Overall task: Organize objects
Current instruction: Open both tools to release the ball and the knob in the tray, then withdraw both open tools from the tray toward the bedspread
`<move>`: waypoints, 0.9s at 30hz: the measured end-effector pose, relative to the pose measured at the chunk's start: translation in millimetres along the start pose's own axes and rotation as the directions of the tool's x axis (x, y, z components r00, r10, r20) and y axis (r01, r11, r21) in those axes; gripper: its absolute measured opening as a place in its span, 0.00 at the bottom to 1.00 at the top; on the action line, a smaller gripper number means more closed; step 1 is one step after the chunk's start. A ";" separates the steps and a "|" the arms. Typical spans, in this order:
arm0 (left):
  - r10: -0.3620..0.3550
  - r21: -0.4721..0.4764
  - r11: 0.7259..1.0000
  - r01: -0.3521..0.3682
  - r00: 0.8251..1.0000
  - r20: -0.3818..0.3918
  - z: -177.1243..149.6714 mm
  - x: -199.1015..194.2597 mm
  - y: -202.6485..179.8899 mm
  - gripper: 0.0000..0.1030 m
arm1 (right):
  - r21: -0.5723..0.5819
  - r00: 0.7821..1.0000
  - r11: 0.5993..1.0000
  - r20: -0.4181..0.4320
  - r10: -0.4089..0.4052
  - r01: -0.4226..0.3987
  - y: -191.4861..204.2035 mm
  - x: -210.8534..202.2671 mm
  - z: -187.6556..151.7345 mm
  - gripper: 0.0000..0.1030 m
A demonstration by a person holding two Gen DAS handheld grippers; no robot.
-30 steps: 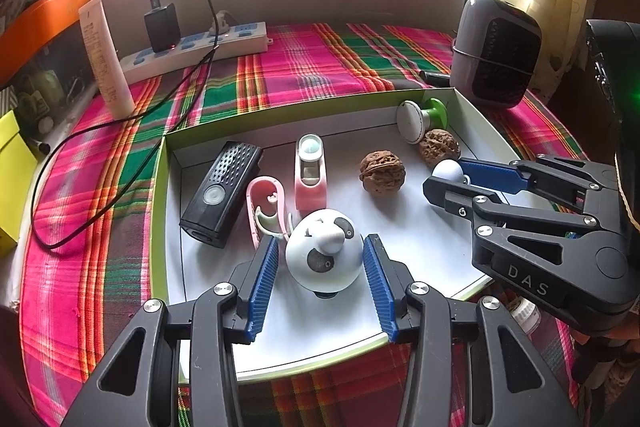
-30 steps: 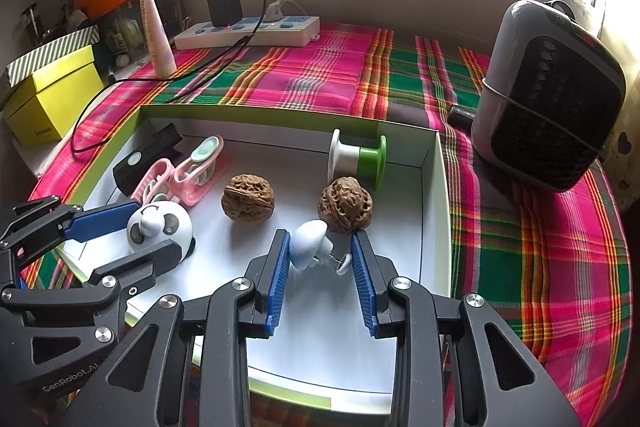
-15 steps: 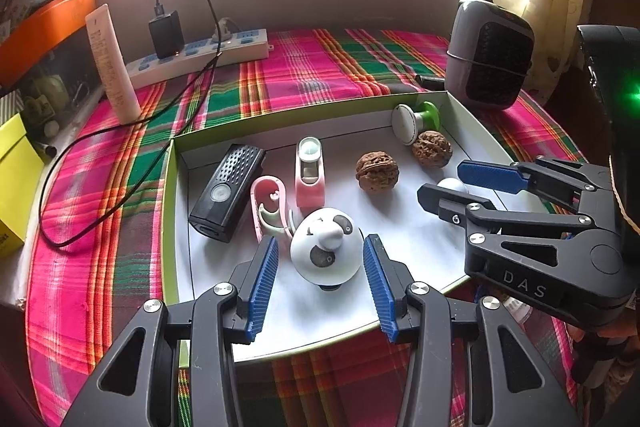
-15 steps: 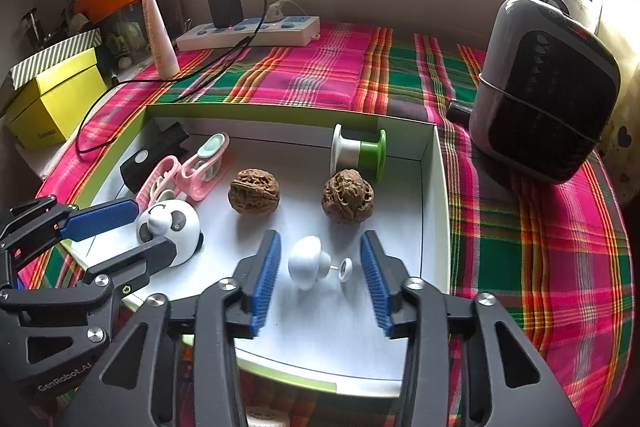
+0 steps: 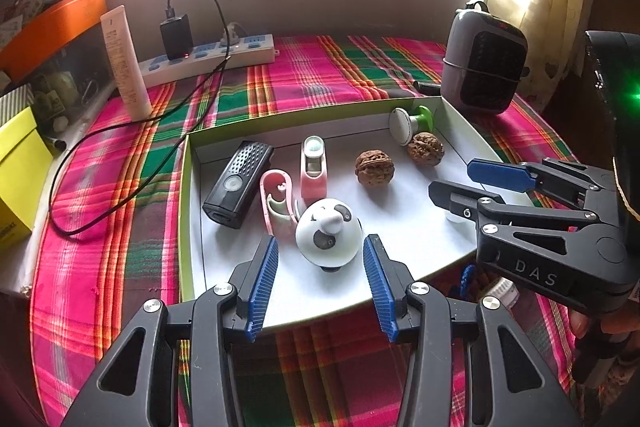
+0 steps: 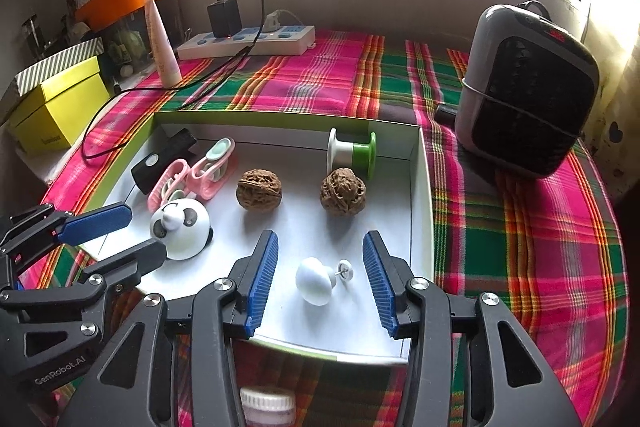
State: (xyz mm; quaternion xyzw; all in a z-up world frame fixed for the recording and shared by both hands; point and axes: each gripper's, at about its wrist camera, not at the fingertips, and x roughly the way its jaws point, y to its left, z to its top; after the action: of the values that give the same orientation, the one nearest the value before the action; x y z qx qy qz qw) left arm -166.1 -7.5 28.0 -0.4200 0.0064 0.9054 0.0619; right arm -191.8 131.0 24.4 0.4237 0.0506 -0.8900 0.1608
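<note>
So the right gripper (image 6: 320, 277) has just been opening up, and the white knob (image 6: 315, 281) lies loose between its blue pads on the floor of the green-rimmed tray (image 6: 423, 195), touching neither one. The left gripper (image 5: 320, 277) has its jaws apart around the panda toy (image 5: 329, 235) (no contact there either). Two walnuts (image 6: 259, 189) sit further back in the tray, near a green spool (image 6: 352, 151).
</note>
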 end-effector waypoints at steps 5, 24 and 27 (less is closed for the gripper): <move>0.000 0.003 1.000 0.000 1.000 0.015 -2.0 -8.9 -2.5 0.42 | 0.006 1.000 1.000 0.015 -0.002 0.002 0.4 -10.1 -3.1 0.44; -0.033 -0.024 0.999 0.034 0.999 0.043 -24.6 -37.8 -9.7 0.42 | 0.046 0.996 0.999 0.085 -0.015 0.011 -3.3 -57.7 -34.0 0.44; -0.041 -0.029 0.999 0.042 0.998 0.038 -28.6 -38.3 -10.5 0.42 | 0.051 0.997 0.999 0.082 -0.014 0.009 -4.8 -62.5 -43.0 0.44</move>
State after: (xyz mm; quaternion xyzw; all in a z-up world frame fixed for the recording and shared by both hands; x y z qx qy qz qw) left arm -118.6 -3.0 39.0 -0.4038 -0.0171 0.9117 0.0743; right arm -124.8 160.5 45.1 0.3903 0.0237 -0.9086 0.1468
